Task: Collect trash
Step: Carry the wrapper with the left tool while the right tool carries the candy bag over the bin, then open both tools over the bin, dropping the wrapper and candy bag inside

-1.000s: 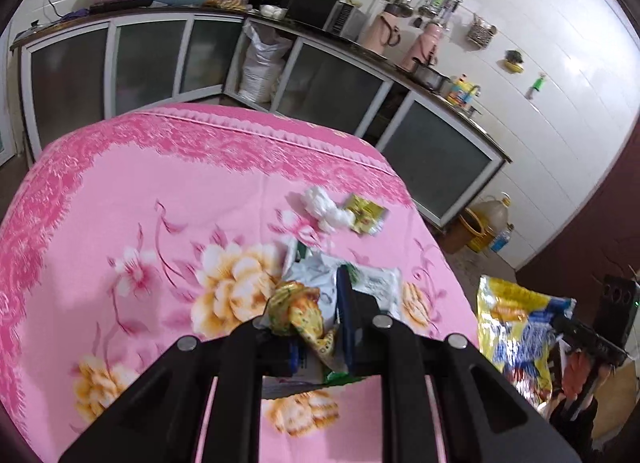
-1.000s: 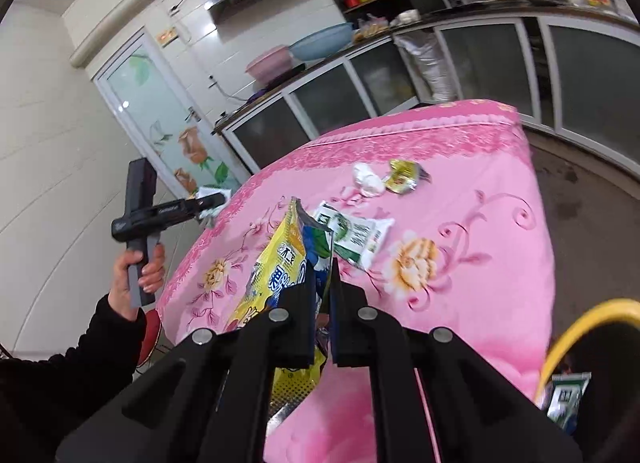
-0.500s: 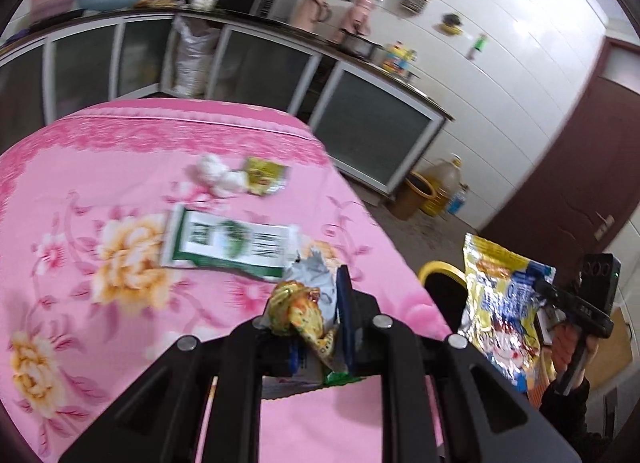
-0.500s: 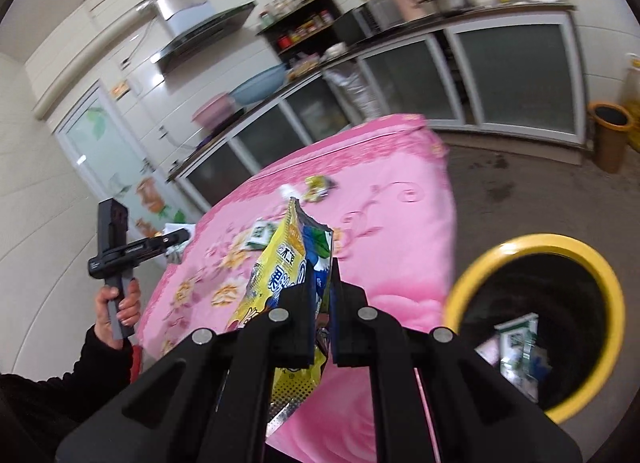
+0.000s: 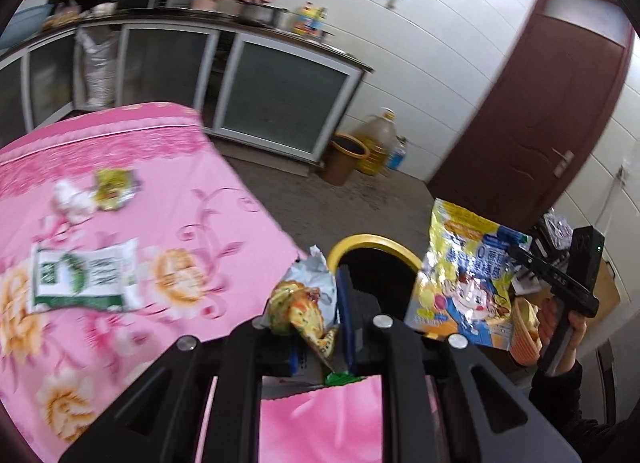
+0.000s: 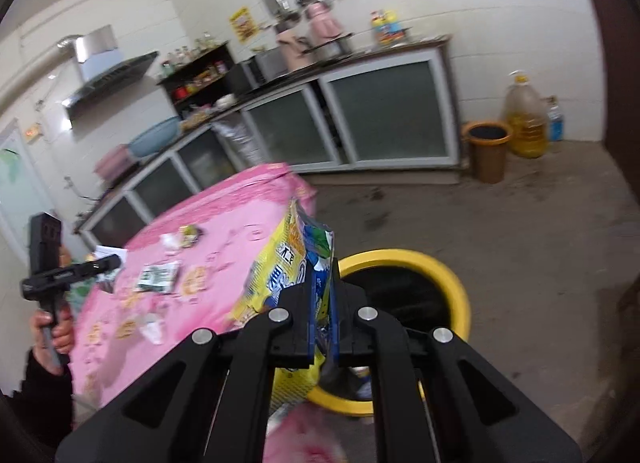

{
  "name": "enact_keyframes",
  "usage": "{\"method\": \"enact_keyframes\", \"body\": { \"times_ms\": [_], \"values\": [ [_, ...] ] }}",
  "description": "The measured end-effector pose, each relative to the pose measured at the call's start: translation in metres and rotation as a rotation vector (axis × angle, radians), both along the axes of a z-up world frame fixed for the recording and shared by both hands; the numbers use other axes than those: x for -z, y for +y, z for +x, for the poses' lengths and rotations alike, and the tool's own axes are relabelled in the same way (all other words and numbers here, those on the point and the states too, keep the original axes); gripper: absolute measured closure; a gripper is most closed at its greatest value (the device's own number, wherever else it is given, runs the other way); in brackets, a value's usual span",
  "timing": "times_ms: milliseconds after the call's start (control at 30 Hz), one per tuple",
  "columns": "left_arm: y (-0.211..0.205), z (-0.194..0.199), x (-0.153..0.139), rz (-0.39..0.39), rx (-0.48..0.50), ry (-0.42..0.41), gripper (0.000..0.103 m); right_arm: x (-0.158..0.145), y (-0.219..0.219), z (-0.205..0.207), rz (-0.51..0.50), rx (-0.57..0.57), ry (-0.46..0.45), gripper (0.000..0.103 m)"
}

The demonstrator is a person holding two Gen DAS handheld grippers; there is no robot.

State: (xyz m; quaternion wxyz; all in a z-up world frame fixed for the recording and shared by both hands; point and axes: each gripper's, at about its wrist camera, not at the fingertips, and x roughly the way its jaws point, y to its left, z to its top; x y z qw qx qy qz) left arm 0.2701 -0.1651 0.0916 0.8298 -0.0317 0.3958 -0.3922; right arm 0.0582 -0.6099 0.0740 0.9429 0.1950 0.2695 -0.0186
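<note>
My left gripper point(image 5: 316, 323) is shut on a bunch of crumpled wrappers point(image 5: 304, 303), held at the pink table's edge beside the yellow-rimmed trash bin point(image 5: 372, 243). My right gripper point(image 6: 323, 303) is shut on a yellow and blue snack bag point(image 6: 280, 267), held just left of the bin point(image 6: 444, 275) on the floor. The bag also shows in the left wrist view point(image 5: 464, 283). On the pink floral tablecloth point(image 5: 160, 215) lie a green and white packet point(image 5: 84, 275), a white crumpled tissue point(image 5: 72, 199) and a small yellow wrapper point(image 5: 114, 189).
An orange bin point(image 6: 488, 151) and a large oil jug point(image 6: 526, 119) stand by the cabinets. A dark red door point(image 5: 540, 123) is at the right. Kitchen cabinets point(image 6: 384, 119) line the far wall. The concrete floor point(image 6: 520, 223) lies around the yellow bin.
Both grippers have swung right with their trash, away from the table's middle and toward the yellow bin. The bin now sits close in front of both.
</note>
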Motion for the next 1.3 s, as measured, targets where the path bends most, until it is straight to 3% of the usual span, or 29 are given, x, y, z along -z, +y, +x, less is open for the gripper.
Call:
{"method": "enact_keyframes", "body": {
  "times_ms": [500, 800, 1167, 1267, 1300],
  "values": [
    [-0.144, 0.004, 0.031, 0.060, 0.176, 0.024, 0.089, 0.032, -0.020, 0.014, -0.158, 0.153, 0.072, 0.097],
    [-0.198, 0.013, 0.061, 0.073, 0.196, 0.071, 0.088, 0.053, -0.014, 0.037, -0.230, 0.173, 0.117, 0.097],
    [-0.238, 0.016, 0.094, 0.119, 0.199, 0.109, 0.086, 0.074, -0.017, 0.054, -0.212, 0.159, 0.156, 0.096],
    [-0.240, 0.018, 0.094, 0.110, 0.176, 0.120, 0.064, 0.074, -0.019, 0.056, -0.206, 0.166, 0.165, 0.095],
    [-0.240, 0.018, 0.094, 0.109, 0.171, 0.118, 0.046, 0.075, -0.021, 0.055, -0.203, 0.169, 0.170, 0.092]
  ]
}}
